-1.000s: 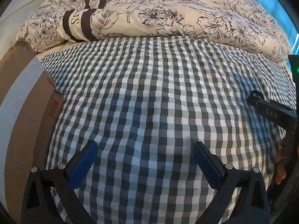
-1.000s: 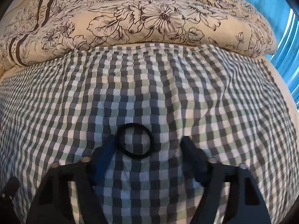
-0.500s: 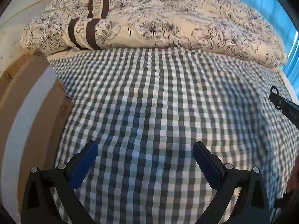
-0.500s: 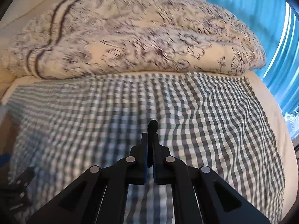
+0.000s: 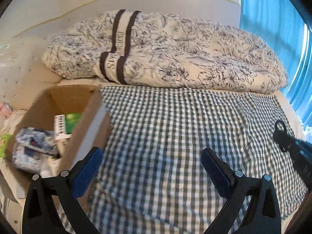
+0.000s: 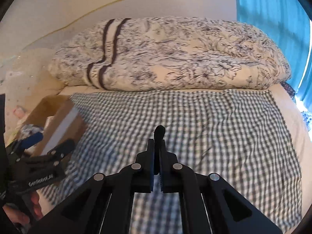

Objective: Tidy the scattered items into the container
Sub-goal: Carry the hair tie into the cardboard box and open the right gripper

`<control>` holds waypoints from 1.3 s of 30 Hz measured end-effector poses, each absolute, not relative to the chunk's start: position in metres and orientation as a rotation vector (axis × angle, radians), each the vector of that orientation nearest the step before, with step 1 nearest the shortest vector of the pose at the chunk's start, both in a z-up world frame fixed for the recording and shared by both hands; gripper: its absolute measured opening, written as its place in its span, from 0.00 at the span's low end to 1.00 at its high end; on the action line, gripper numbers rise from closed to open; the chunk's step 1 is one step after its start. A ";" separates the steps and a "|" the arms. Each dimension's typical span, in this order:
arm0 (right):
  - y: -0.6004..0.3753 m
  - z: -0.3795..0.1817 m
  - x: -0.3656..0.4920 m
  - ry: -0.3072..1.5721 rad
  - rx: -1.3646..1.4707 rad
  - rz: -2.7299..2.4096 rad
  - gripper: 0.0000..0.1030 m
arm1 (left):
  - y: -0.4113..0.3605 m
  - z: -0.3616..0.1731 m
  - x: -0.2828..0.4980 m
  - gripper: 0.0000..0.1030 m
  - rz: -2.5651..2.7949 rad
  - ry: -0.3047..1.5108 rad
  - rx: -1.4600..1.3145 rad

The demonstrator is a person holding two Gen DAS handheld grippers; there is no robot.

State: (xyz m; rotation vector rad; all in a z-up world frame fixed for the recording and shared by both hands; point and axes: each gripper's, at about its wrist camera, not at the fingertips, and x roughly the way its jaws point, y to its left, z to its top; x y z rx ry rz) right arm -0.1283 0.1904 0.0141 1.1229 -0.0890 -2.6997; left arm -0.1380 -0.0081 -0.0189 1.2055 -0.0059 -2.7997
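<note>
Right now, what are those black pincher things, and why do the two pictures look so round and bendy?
They are two hand-held grabbing tools, and a person holds one in each hand. Each carries a small wide-eyed camera looking along its fingers, which bends the picture round.

One picture is from the left tool. Its blue-padded fingers stand wide apart with nothing between them. Beside it on the left is a cardboard box with packets already inside.

The other picture is from the right tool. Its fingers are squeezed together on a black hair tie, whose end pokes out past the tips.

Both look over a bed with a checked cloth spread on it and a flowery duvet bunched at the far end. The hair tie probably goes into the box next.
</note>
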 end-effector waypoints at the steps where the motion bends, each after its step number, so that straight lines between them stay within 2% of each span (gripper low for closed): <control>1: 0.185 0.016 -0.122 -0.094 1.121 -2.685 0.03 | -0.013 -0.015 -0.131 1.00 -2.794 0.001 1.196; 8: 0.127 0.037 -0.090 -0.016 1.071 -2.625 0.03 | -0.062 0.002 -0.093 1.00 -2.754 0.030 1.126; 15: 0.010 0.057 -0.085 0.098 0.992 -2.500 0.03 | -0.158 0.023 -0.069 1.00 -2.673 0.122 1.046; 21: -0.088 0.056 -0.091 0.145 0.949 -2.388 0.03 | -0.240 0.023 -0.062 1.00 -2.593 0.146 1.030; 26: -0.138 0.042 -0.117 0.117 0.974 -2.360 0.03 | -0.278 0.010 -0.060 1.00 -2.562 0.167 1.042; 27: -0.141 0.040 -0.120 0.097 0.966 -2.373 0.12 | -0.284 0.006 -0.060 1.00 -2.557 0.178 1.046; 28: -0.142 0.040 -0.122 0.078 0.964 -2.381 0.48 | -0.288 0.002 -0.061 1.00 -2.553 0.192 1.053; 30: -0.138 0.043 -0.121 0.022 0.933 -2.436 0.97 | -0.293 -0.004 -0.061 1.00 -2.554 0.222 1.059; 39: -0.080 0.059 -0.109 -0.032 0.920 -2.555 0.97 | -0.259 0.004 -0.065 1.00 -2.635 0.217 1.064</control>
